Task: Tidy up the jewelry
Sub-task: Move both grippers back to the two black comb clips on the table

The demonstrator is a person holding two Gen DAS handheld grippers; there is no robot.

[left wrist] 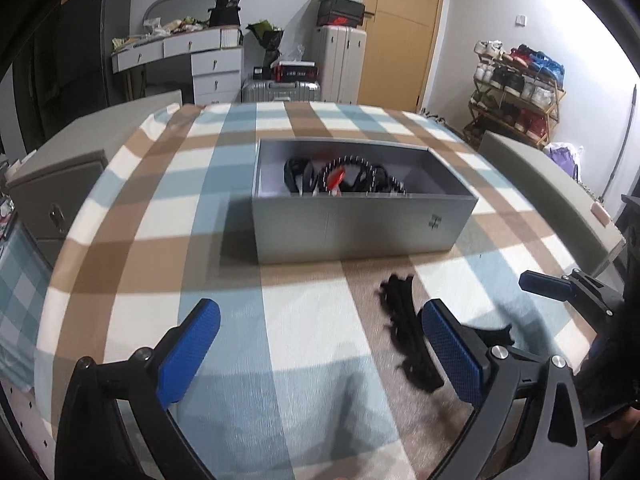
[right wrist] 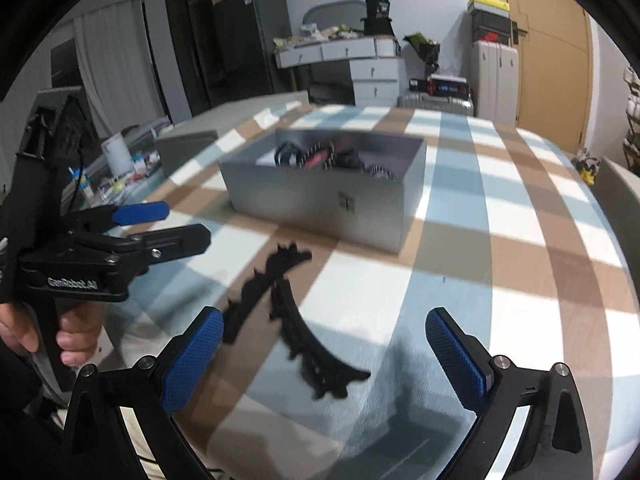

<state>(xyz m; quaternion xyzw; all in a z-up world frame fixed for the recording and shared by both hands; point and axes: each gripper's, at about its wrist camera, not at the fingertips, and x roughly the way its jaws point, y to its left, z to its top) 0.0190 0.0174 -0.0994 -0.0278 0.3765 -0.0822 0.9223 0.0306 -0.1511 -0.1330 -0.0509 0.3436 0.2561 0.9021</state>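
A grey open box [left wrist: 360,228] stands on the plaid cloth and holds black beaded jewelry [left wrist: 356,176] with a red piece. It also shows in the right wrist view [right wrist: 320,200]. A black lace choker [left wrist: 404,324] lies on the cloth in front of the box, also seen from the right wrist [right wrist: 296,320]. My left gripper [left wrist: 320,348] is open and empty, just left of the choker. My right gripper [right wrist: 324,356] is open and empty, with the choker between and just beyond its fingers.
The plaid-covered table [left wrist: 168,216] is round-edged. A grey cabinet [left wrist: 52,196] sits at its left, a grey ledge [left wrist: 552,184] at its right. Drawers, suitcases and a shoe rack [left wrist: 516,92] stand along the far wall.
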